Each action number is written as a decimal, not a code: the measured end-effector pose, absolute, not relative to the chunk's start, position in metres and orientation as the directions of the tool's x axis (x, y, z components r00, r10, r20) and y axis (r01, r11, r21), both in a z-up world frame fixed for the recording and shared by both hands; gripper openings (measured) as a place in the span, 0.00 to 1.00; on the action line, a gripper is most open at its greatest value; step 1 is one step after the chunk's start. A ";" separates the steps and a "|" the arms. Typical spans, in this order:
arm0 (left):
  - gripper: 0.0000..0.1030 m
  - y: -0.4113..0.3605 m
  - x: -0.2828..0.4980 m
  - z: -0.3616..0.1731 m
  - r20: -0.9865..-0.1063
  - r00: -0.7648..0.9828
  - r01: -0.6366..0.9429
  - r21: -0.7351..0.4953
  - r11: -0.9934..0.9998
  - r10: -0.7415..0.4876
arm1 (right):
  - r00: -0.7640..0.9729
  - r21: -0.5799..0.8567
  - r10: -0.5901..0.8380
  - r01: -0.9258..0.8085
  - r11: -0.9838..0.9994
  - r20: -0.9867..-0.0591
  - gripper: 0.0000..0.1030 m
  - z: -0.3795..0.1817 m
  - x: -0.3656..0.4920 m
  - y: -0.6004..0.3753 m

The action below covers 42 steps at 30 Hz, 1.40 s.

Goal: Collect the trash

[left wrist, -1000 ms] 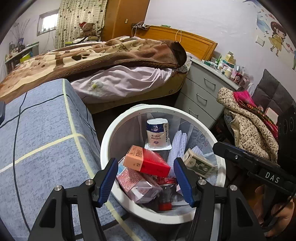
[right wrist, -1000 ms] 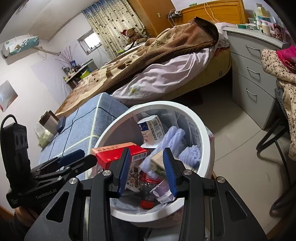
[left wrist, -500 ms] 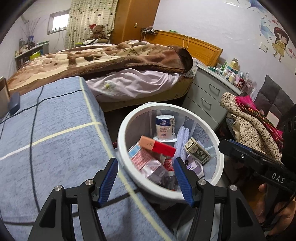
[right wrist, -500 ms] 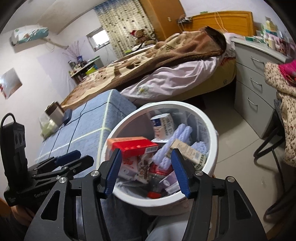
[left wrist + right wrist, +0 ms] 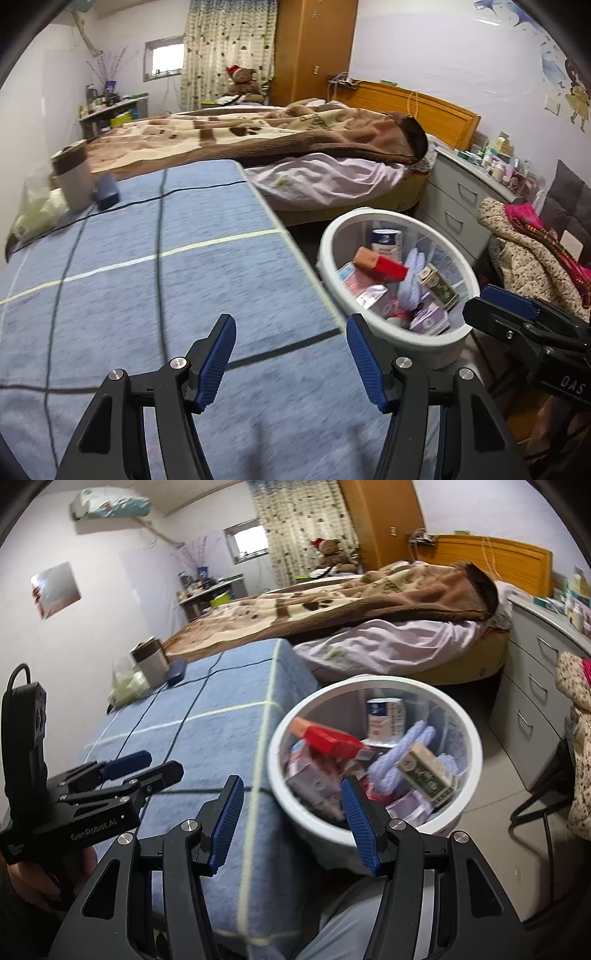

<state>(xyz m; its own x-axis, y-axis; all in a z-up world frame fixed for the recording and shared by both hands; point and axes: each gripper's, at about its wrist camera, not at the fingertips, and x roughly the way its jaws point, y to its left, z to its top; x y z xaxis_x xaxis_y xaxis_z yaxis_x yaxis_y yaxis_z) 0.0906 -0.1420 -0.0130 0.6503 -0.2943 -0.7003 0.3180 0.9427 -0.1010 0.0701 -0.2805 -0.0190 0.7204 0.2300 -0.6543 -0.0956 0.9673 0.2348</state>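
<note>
The letters "DAS" are showing in white on the black body of the right gripper (image 5: 506,314), seen at about four o'clock in the left wrist view. In the right wrist view, "GenRobot.AI" is reading in pale letters along the black side of the left gripper (image 5: 146,764), at about eight o'clock. Smaller print is sitting at the far left end of that same body, too small to make out. The cartons and packets lying in the white trash bin (image 5: 474,760) are carrying printed labels, but motion blur and size are keeping them unreadable in both views.
</note>
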 end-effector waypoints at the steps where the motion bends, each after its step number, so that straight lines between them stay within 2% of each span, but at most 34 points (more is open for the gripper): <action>1: 0.60 -0.138 0.087 -0.013 -0.699 0.655 0.311 -0.096 0.945 -0.287 | 0.719 0.231 0.235 -0.107 0.967 -0.654 0.55 -0.019 0.068 -0.277; 18: 0.60 -0.077 0.031 -0.015 -0.679 0.712 0.167 -0.079 0.983 -0.176 | 0.709 0.169 0.283 -0.229 0.959 -0.646 0.55 -0.017 0.042 -0.233; 42: 0.60 -0.067 0.022 -0.021 -0.683 0.710 0.139 -0.104 0.985 -0.172 | 0.704 0.160 0.284 -0.238 0.958 -0.651 0.55 -0.017 0.035 -0.225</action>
